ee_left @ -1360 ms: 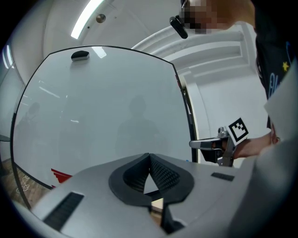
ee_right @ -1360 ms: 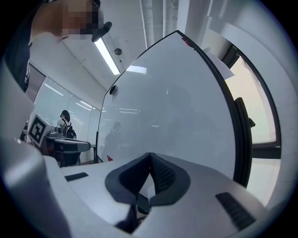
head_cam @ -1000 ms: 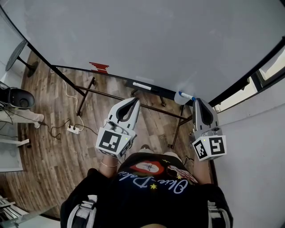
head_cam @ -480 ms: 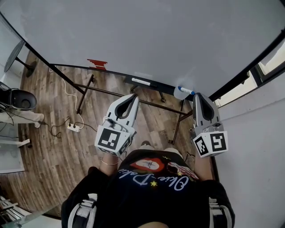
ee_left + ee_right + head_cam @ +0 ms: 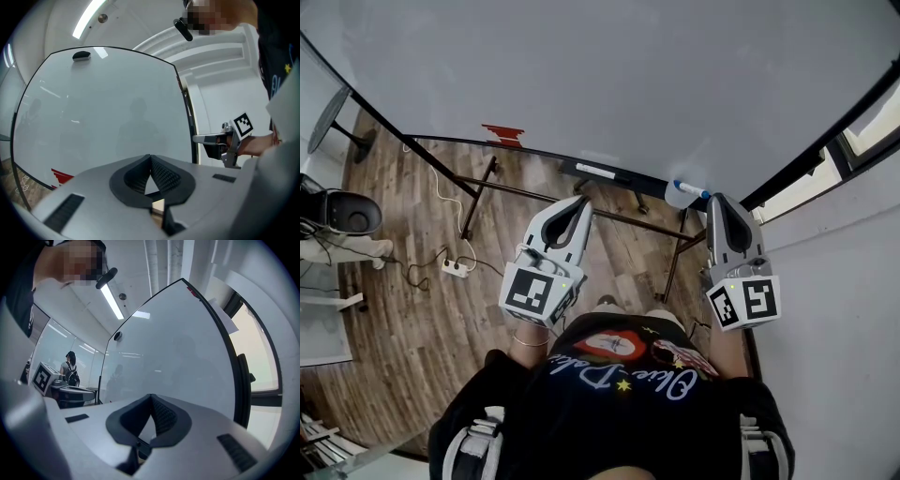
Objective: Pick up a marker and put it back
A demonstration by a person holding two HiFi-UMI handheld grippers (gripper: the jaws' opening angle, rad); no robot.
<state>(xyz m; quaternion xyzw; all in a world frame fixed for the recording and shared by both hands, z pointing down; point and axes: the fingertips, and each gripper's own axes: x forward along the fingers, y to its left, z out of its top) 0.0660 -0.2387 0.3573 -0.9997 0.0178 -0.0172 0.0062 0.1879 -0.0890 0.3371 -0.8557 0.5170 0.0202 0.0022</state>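
The whiteboard [image 5: 609,84] is faced with open room at the left, but the wall [image 5: 834,253] is close beside the right gripper [image 5: 716,202]. It and the left gripper [image 5: 581,208] are fully closed and empty. The marker [image 5: 692,191] is lying on the tray [image 5: 637,181] just ahead of the right gripper; if approached before the jaws are parted, it is likely to be knocked off the edge.

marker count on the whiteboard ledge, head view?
1 for sure: a blue-capped marker at the right end of the ledge, just ahead of the right gripper. A pale bar further left may be another; too small to tell.
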